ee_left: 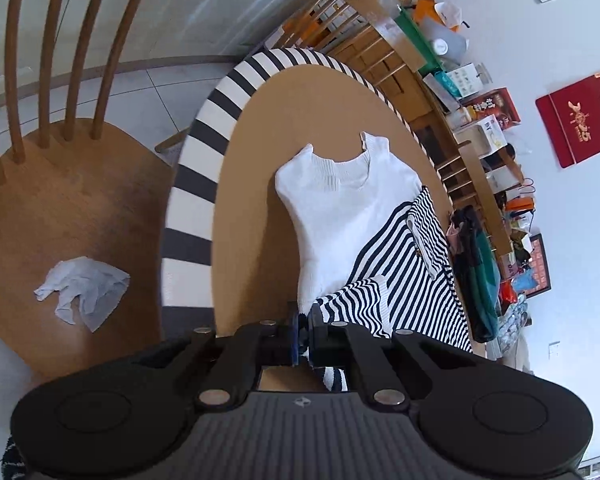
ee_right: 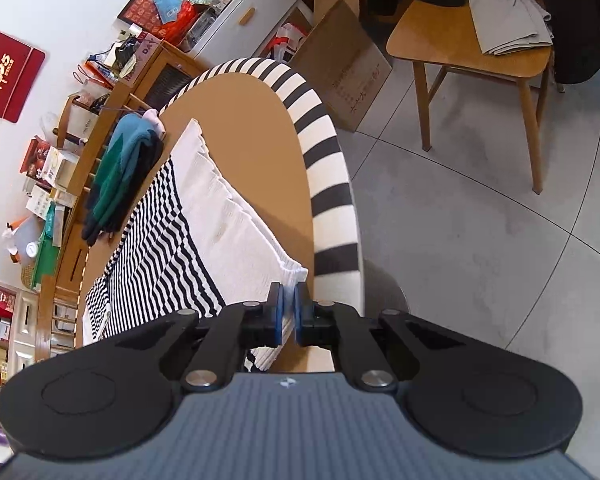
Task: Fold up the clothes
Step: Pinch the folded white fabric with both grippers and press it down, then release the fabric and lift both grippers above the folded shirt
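Observation:
A white knit sweater with navy-striped sleeves (ee_left: pixel 340 208) lies on the brown oval table (ee_left: pixel 260 160), neck toward the far end. A striped sleeve (ee_left: pixel 392 264) is folded across its right side. My left gripper (ee_left: pixel 303 330) is shut on the sweater's near edge where white and striped cloth meet. In the right wrist view the same sweater (ee_right: pixel 228 220) lies with its white ribbed hem toward me. My right gripper (ee_right: pixel 288 308) is shut on the hem corner at the table's near edge.
The table has a black-and-white striped rim (ee_left: pixel 196 168). A wooden chair (ee_left: pixel 60 200) with a crumpled white cloth (ee_left: pixel 84 292) stands at the left. Another chair (ee_right: pixel 472 48) holds folded grey cloth. A cluttered wooden shelf (ee_left: pixel 460 140) lines the wall behind the table.

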### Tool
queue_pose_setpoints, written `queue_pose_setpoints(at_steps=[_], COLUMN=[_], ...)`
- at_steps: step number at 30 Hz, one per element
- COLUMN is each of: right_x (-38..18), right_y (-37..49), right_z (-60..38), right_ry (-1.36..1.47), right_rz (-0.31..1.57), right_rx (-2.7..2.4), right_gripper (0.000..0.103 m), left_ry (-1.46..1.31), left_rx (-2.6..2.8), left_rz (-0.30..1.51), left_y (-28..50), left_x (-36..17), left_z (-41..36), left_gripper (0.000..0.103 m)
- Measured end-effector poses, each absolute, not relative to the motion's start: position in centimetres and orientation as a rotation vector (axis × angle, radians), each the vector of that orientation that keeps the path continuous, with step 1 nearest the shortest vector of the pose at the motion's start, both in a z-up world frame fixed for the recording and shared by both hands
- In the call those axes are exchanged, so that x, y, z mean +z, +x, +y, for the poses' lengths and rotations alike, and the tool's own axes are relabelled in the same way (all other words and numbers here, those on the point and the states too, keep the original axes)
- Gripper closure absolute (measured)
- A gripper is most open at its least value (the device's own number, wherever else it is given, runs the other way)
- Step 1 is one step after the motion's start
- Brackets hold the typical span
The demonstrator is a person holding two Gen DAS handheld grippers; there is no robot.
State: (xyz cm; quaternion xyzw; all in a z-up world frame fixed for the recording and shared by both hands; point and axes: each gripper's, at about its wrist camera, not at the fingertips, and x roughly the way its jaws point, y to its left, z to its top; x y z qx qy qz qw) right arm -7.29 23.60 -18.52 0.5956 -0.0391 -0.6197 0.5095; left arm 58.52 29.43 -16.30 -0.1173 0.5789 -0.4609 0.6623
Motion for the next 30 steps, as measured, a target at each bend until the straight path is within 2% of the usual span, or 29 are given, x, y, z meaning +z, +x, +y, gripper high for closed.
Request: queue_pose_setpoints(at_steps=[7, 10, 16, 23, 30], right_x=[-17.6, -17.4, -14.0, -10.3, -10.1], right_y=[-7.7, -7.9, -8.5, -9.1, -9.2], right_z=[27.1, 27.6, 24.5, 16.4, 4.1], right_ry=[1.477, 1.524, 1.481, 1.431, 1.431], right_rz=[-0.014, -0.042, -0.121, -0.201, -0.18], right_rx=[-1.432, -1.394, -1.321, -1.31, -1.426], right_gripper=[0.098, 0.098, 0.098, 0.098, 0.097], left_ry=[-0.27, -0.292, -0.259, -0.218, -0.099], left_rx=[-1.035, -1.035, -1.125, -1.228, -1.263], left_rz=[1.324, 1.328, 1.274, 1.209, 1.228], left_y=[58.5, 58.4, 58.0, 57.4, 56.8], left_x=[-14.4, -13.3, -9.8, -5.8, -7.4], left_z=[32.5, 32.8, 25.0, 15.8, -0.2], left_gripper=[0.099, 0.099, 0.099, 0.099, 0.099])
